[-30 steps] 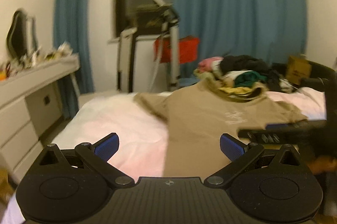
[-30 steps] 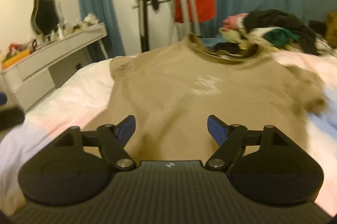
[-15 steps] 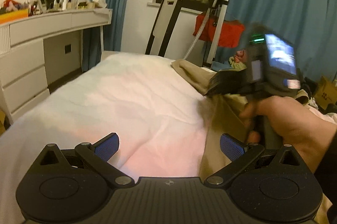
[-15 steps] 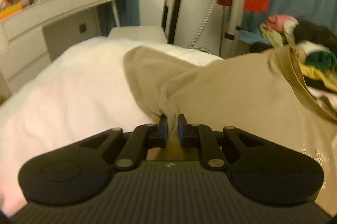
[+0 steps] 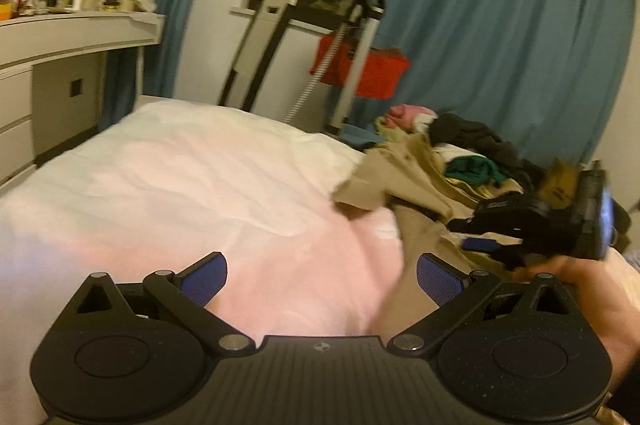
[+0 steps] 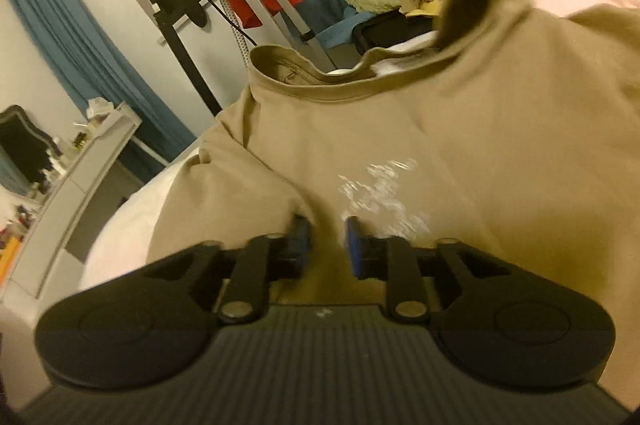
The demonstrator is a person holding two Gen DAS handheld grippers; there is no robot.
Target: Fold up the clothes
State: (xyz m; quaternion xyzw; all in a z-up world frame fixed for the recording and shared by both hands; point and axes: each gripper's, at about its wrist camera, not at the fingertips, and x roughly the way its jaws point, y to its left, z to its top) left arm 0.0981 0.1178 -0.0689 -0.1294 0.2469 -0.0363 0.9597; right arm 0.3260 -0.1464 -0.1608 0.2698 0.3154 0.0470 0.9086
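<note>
Tan shirt (image 6: 460, 145), print blurred unreadable, pinched by right hand-held gripper (image 6: 326, 239); left hand-held gripper (image 5: 322, 279) wide, empty.

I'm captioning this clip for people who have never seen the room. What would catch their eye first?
The tan T-shirt fills the right wrist view, spread on the white bed, with the right tool nearly closed around a fold of it. In the left wrist view the left tool is wide open over bare sheet. Behind the shirt sits a heap of unfolded clothes.
</note>
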